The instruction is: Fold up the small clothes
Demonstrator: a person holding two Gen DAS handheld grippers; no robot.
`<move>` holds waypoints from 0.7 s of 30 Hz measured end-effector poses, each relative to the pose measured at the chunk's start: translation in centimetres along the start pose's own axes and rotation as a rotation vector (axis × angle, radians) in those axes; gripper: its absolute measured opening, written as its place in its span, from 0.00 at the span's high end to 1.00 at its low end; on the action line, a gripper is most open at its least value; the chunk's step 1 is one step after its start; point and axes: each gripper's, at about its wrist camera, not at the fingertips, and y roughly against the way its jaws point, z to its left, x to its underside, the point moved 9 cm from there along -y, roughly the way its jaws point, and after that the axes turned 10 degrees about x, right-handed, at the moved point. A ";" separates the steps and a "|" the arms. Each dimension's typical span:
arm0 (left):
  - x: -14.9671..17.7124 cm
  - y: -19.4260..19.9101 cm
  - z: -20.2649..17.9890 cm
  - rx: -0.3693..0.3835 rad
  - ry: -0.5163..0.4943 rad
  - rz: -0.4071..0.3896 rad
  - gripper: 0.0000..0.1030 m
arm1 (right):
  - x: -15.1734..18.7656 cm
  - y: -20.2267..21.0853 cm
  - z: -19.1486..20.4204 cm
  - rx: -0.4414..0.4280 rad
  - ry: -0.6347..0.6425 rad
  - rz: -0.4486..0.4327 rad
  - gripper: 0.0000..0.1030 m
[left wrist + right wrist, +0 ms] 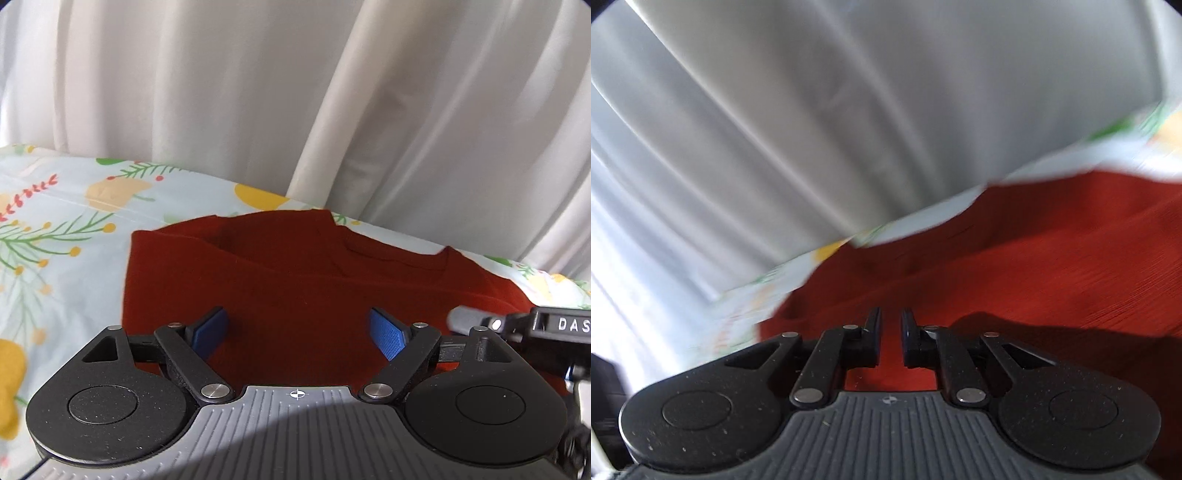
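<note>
On my left wrist view the left gripper fills the bottom of the frame with its jaws spread wide, the blue pads well apart and nothing between them but a flat stretch of the red garment beyond. That garment lies across the middle of the frame on a floral sheet, pale blue with yellow fruit and green sprigs; I can make out its neckline toward the upper right of the cloth and a folded edge running across it just below. The sheet shows mainly at the left of the frame, with a thin strip at the right edge. White curtains hang in folds across the whole upper half. At the lower right edge of this view I see the right gripper coming in just above the red cloth, a lettered black part visible on it. On my right wrist view, which is tilted and blurred, the right gripper sits at bottom centre with its jaws drawn close, only a narrow slit left between them; red cloth shows through that slit, but I cannot tell whether any fabric is actually pinched. The red garment spreads over the lower right of that frame, the floral sheet runs as a slanted band above it, and the curtains fill the upper left.
</note>
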 end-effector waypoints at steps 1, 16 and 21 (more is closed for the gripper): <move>0.1 -0.8 0.4 -0.013 -0.001 0.013 0.12 | 0.2 -1.0 0.0 -0.025 -0.027 0.023 0.90; 0.5 2.4 4.7 -0.128 0.049 0.004 0.00 | -2.5 6.9 -9.4 0.176 -0.175 -0.186 0.92; 2.6 3.6 2.8 -0.076 0.008 0.040 0.00 | 2.2 4.6 -5.8 0.127 -0.062 -0.023 0.92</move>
